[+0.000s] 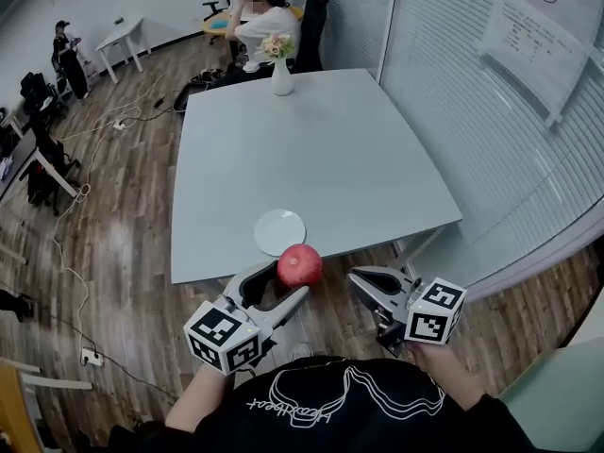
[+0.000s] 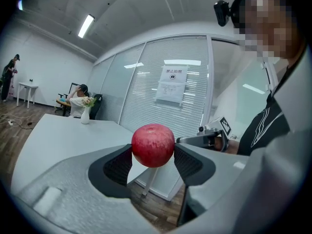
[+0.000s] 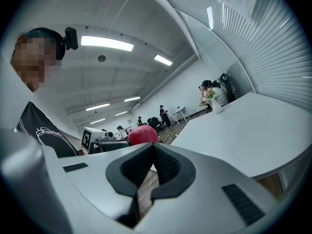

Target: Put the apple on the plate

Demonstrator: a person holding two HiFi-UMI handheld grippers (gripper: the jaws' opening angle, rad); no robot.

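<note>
A red apple [image 1: 299, 264] is clamped between the jaws of my left gripper [image 1: 291, 279], held in the air just off the near edge of the grey table [image 1: 311, 149]. The left gripper view shows both pads [image 2: 122, 165] pressed on the apple [image 2: 153, 145]. A small white plate [image 1: 279, 231] lies empty on the table near that edge, just beyond the apple. My right gripper [image 1: 359, 277] hovers to the right of the apple with its jaws together and nothing in them. In the right gripper view [image 3: 152, 149] the apple [image 3: 143, 134] shows behind the jaws.
A white vase of flowers [image 1: 281, 69] stands at the table's far edge, with a person seated in a chair [image 1: 264, 22] behind it. A glass wall with blinds [image 1: 491, 130] runs along the right. Cables [image 1: 85, 187] trail over the wooden floor at the left.
</note>
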